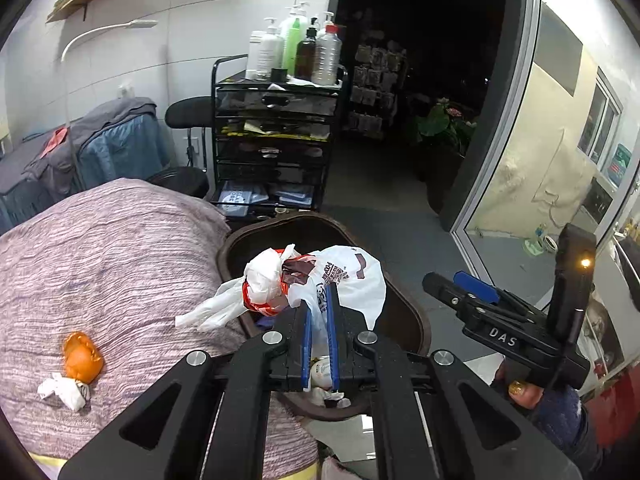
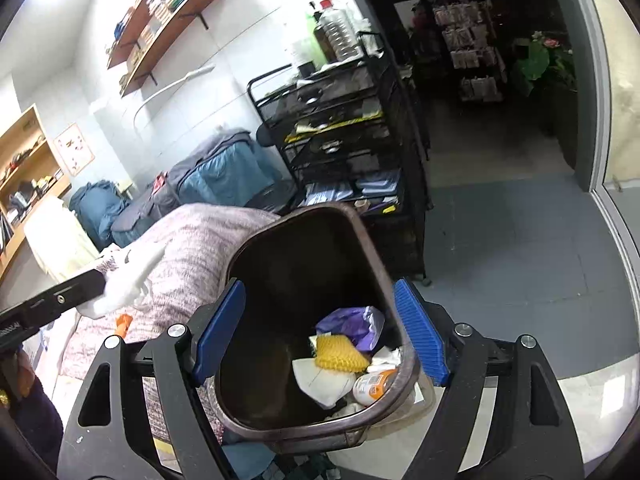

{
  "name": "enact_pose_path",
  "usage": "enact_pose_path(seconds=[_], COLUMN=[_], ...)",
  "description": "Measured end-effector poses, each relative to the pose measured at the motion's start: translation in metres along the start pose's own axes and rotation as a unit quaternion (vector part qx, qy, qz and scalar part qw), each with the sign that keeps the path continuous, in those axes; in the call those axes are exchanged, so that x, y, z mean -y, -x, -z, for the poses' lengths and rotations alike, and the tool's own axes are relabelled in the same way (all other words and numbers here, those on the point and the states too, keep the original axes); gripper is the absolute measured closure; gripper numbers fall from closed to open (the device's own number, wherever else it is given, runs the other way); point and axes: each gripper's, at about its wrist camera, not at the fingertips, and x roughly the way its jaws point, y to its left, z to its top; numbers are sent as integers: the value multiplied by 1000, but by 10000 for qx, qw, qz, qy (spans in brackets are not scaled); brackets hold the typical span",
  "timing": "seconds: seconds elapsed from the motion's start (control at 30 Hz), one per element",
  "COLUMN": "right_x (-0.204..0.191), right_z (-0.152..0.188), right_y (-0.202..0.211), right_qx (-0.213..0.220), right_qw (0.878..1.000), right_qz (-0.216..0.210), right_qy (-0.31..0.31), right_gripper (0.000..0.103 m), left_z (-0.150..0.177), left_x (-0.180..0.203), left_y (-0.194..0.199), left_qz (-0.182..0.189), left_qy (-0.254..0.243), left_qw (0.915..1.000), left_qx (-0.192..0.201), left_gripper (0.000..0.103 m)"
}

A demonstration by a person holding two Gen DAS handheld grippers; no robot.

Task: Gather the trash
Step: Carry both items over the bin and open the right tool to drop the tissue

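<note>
My left gripper (image 1: 320,304) is shut on a crumpled white plastic bag with red and brown print (image 1: 316,276) and holds it over the brown trash bin (image 1: 404,312). In the right wrist view the bin (image 2: 256,240) stands between the open blue fingers of my right gripper (image 2: 320,328), and the bag (image 2: 128,280) hangs at the left over the bed. The bin holds a yellow sponge (image 2: 340,352), a purple wrapper (image 2: 352,324), white paper and a small bottle (image 2: 372,386). An orange peel (image 1: 82,356) and a crumpled white tissue (image 1: 64,392) lie on the pink bed cover (image 1: 120,260).
A black trolley (image 1: 276,140) with bottles on top stands behind the bin. Blue-grey covered seats (image 1: 100,144) stand at the left wall. A dark open doorway and a glass door (image 1: 520,140) are at the right. The floor (image 2: 520,260) is grey tile.
</note>
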Motion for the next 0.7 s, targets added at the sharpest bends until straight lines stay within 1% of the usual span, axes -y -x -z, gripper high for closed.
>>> enact_pose_path(seconds=[0.27,0.43,0.7], right_x=[23,33,42], right_z=[-10,-14,-13], right_y=[13,15,17], right_qx=[271,333,357], right_qw=[9989,9979,9971], right_qz=[270,385,486], right_qy=[-271,-390,-474], right_gripper=[26,26,26], left_z=[-8,-8,-6], left_x=[14,19,24], left_y=[-29,-52,-78], left_qz=[87,203,201], left_qy=[-154,-111,-218], left_qw=[9996,9985,9963], left_qx=[-235,-499,-802], left_gripper=[96,96,96])
